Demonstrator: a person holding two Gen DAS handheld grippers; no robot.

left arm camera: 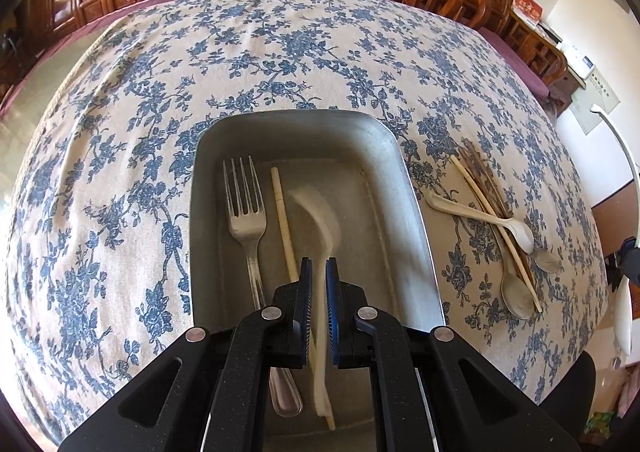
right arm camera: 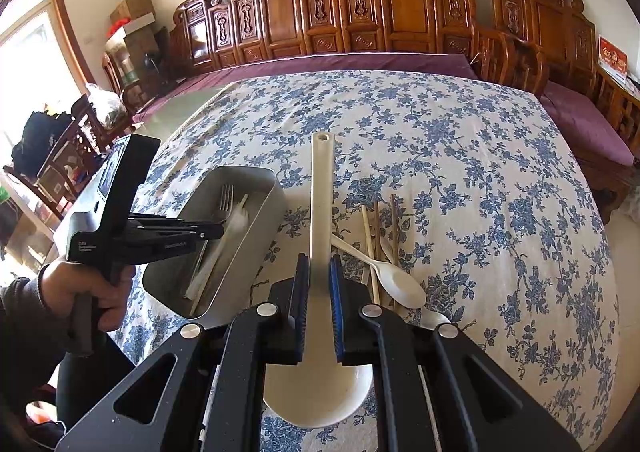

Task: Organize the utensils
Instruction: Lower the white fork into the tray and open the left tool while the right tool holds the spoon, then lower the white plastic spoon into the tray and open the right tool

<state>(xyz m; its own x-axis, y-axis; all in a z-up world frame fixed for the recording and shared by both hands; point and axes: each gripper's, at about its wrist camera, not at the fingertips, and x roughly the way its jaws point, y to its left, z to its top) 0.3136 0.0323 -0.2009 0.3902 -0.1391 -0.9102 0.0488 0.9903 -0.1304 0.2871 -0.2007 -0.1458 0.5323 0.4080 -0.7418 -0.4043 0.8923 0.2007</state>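
My left gripper point(left arm camera: 319, 266) is shut on the handle of a white soup spoon point(left arm camera: 320, 212), whose blurred bowl hangs low inside the metal tray point(left arm camera: 296, 118). A steel fork point(left arm camera: 246, 212) and one pale chopstick point(left arm camera: 282, 208) lie in that tray. My right gripper point(right arm camera: 320, 264) is shut on the long handle of a big white ladle point(right arm camera: 320, 188); its bowl sits near the camera and its handle points away. In the right wrist view the left gripper point(right arm camera: 218, 231) reaches into the tray point(right arm camera: 248, 172), held by a person's hand point(right arm camera: 84, 288).
Loose utensils lie on the blue floral tablecloth point(left arm camera: 120, 132) right of the tray: chopsticks point(left arm camera: 476, 180), a white spoon point(left arm camera: 480, 216) and metal spoons point(left arm camera: 516, 300). The same pile point(right arm camera: 400, 284) lies just past the right gripper. Carved wooden benches point(right arm camera: 400, 12) line the far side.
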